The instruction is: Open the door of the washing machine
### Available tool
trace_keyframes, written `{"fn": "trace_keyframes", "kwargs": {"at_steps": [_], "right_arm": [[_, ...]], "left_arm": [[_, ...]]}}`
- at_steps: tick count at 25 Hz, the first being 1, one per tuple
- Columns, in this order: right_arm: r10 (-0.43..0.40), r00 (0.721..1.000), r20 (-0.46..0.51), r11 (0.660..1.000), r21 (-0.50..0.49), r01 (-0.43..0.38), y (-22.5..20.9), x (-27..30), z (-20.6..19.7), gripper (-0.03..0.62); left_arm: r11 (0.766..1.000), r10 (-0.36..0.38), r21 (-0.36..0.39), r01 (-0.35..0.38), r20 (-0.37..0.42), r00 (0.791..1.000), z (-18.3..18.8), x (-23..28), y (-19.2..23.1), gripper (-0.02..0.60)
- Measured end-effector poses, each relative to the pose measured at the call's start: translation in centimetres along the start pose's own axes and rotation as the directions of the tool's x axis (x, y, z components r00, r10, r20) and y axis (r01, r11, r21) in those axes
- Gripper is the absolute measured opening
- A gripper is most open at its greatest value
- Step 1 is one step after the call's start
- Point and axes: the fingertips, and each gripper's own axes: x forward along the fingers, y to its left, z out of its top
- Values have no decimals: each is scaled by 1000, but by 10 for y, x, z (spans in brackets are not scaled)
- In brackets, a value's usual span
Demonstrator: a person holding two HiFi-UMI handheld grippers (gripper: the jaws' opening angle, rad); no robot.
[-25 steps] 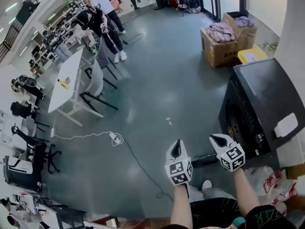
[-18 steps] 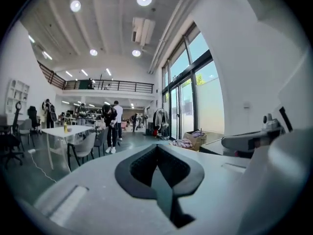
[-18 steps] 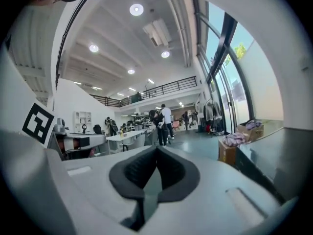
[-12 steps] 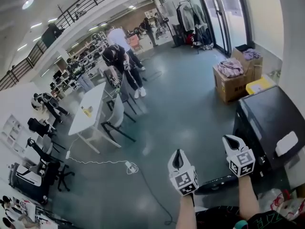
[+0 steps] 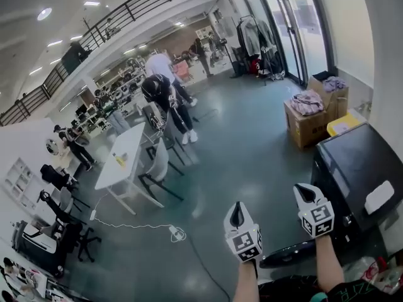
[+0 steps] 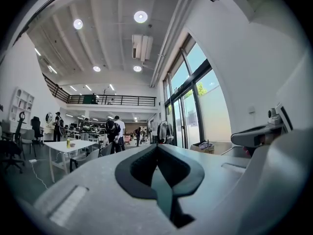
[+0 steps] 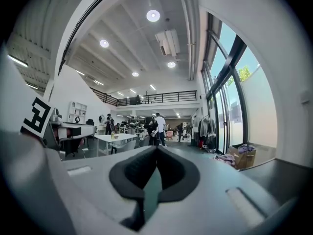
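Grey floor (image 5: 239, 137) under washing machine (image 5: 359, 162), 2 cardboard boxes (image 5: 306, 123), white table (image 5: 126, 159), cable (image 5: 132, 226).

The location is a large open-plan laboratory or workshop hall with a grey floor (image 5: 239, 150). Ahead and to the left of the left gripper (image 5: 237, 215) stand a white table (image 5: 123, 159), office chairs (image 5: 56, 228) and persons (image 5: 160, 92) at work, with a railed mezzanine (image 5: 126, 14) above them. Ahead of the right gripper (image 5: 306, 194) are full-height glazed doors (image 5: 296, 24), a clothes rack (image 5: 252, 33) and cardboard boxes (image 5: 308, 123) of textiles. A black washing machine (image 5: 352, 162) stands just to its right.
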Motion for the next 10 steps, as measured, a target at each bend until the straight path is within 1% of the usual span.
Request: {"fn": "trace_keyframes", "kwargs": {"at_steps": [4, 10], "right_arm": [[-7, 1000, 10, 1000, -12, 7, -2, -1, 7, 3], [0, 1000, 24, 999, -33, 1, -1, -3, 8, 3]], "left_arm": [[1000, -5, 7, 5, 0, 1000, 3, 2, -1, 11], [1000, -3, 8, 3, -2, 1000, -3, 2, -2, 11]]}}
